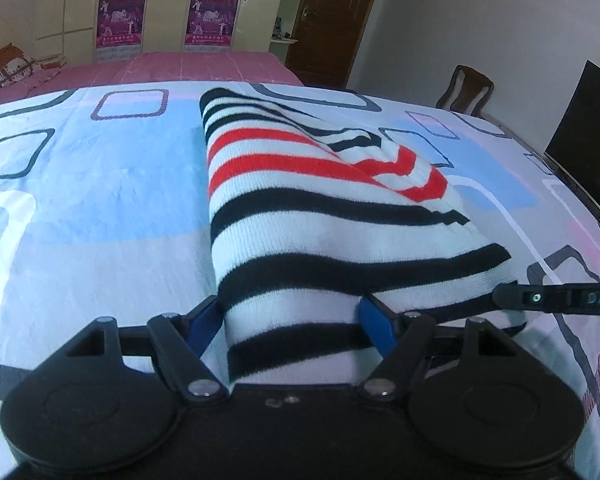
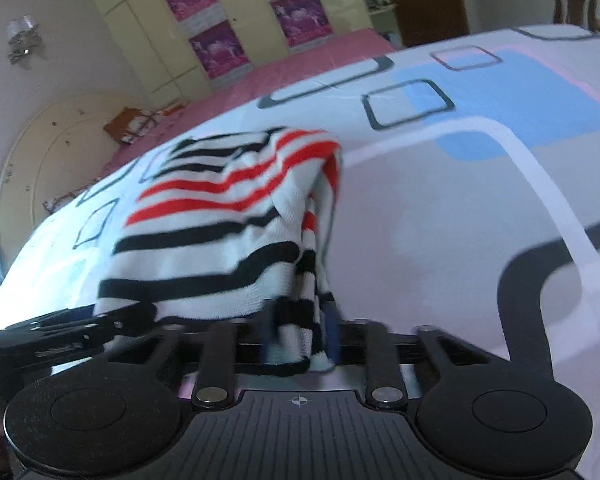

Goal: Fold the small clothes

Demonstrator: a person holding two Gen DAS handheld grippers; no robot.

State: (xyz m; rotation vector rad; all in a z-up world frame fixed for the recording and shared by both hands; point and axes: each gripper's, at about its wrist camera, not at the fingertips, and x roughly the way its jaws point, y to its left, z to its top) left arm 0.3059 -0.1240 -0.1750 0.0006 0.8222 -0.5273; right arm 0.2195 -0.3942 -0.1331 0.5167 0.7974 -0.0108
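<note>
Striped jumper held at its near edge by both grippers on a patterned bedsheet.

The left gripper [image 1: 292,320] stands wide, its blue pads on either side of a thick folded band of the striped jumper [image 1: 320,216], though whether they press it is unclear. The right gripper [image 2: 300,332] is nearly closed, pinching a bunched corner of the jumper between its jaws; the rest stretches ahead over the sheet [image 2: 480,208].

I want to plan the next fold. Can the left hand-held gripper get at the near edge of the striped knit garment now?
Probably yes: the left hand-held gripper already has its open jaws on both sides of the striped knit garment; nothing blocks it.
</note>
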